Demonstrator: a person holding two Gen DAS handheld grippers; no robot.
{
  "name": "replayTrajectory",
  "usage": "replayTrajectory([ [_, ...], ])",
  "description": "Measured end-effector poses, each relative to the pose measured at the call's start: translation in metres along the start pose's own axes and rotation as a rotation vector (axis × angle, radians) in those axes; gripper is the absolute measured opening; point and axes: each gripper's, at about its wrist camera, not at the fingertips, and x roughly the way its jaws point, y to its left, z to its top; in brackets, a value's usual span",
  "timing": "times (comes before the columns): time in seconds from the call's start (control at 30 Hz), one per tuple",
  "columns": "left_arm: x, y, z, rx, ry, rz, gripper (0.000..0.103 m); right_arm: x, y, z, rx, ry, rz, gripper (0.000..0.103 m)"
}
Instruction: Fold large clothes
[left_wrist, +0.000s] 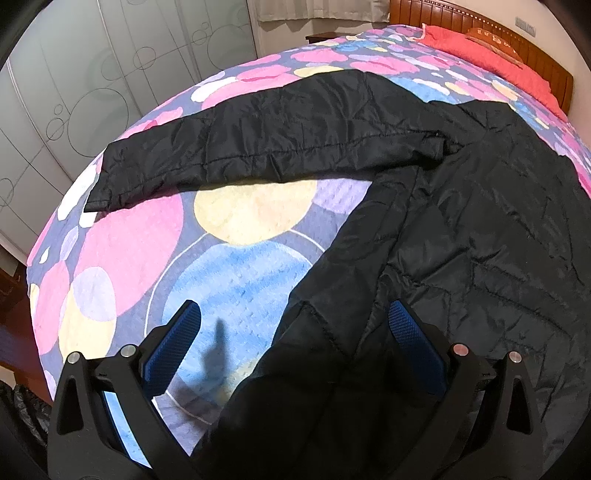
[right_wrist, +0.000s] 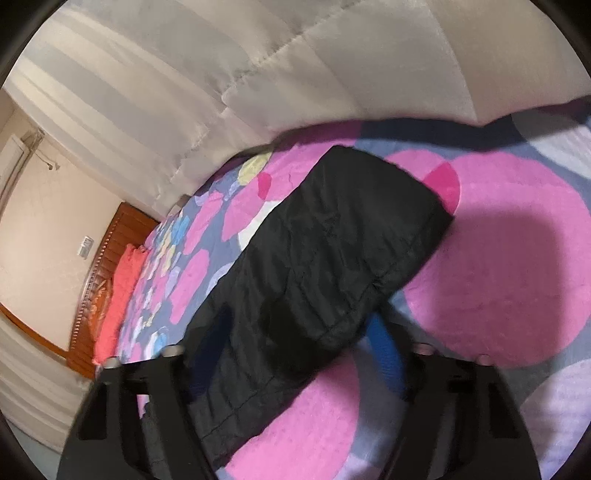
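Observation:
A black quilted jacket (left_wrist: 480, 240) lies spread on a bedspread (left_wrist: 240, 277) printed with coloured circles. One sleeve (left_wrist: 258, 140) stretches out to the left across the bed. My left gripper (left_wrist: 293, 306) is open at the jacket's lower side edge, with the fabric lying between its blue pads (left_wrist: 173, 343) and draped against the right one. In the right wrist view the other sleeve (right_wrist: 332, 240) runs up between the fingers of my right gripper (right_wrist: 299, 321), its cuff pointing away. The pads (right_wrist: 380, 339) sit against both sides of the sleeve. That view is blurred.
A wooden headboard (left_wrist: 517, 48) and a red pillow (left_wrist: 480, 48) stand at the bed's far end. Pale wardrobe doors (left_wrist: 92, 92) run beyond the bed's left edge. A light curtain (right_wrist: 258, 74) hangs past the bed's other side. The bedspread (right_wrist: 498, 258) is bare beside the cuff.

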Motion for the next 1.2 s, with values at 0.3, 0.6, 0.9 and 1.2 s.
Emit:
replayTrajectory([
  [0.3,-0.003,0.0,-0.002,0.017,-0.027,0.019,0.101,-0.016,0.023,0.001,-0.122,-0.037,0.069,0.013],
  [0.6,-0.013,0.013,-0.001,0.027,-0.07,0.012,0.101,-0.059,0.172,-0.081,-0.599,-0.014,0.274,0.013],
  [0.9,-0.011,0.016,-0.014,0.049,-0.105,-0.005,0.101,-0.072,0.279,-0.216,-0.945,0.127,0.446,0.013],
  [1.2,-0.001,0.021,-0.02,0.019,-0.081,-0.049,0.101,-0.082,0.317,-0.331,-1.174,0.287,0.559,0.013],
])
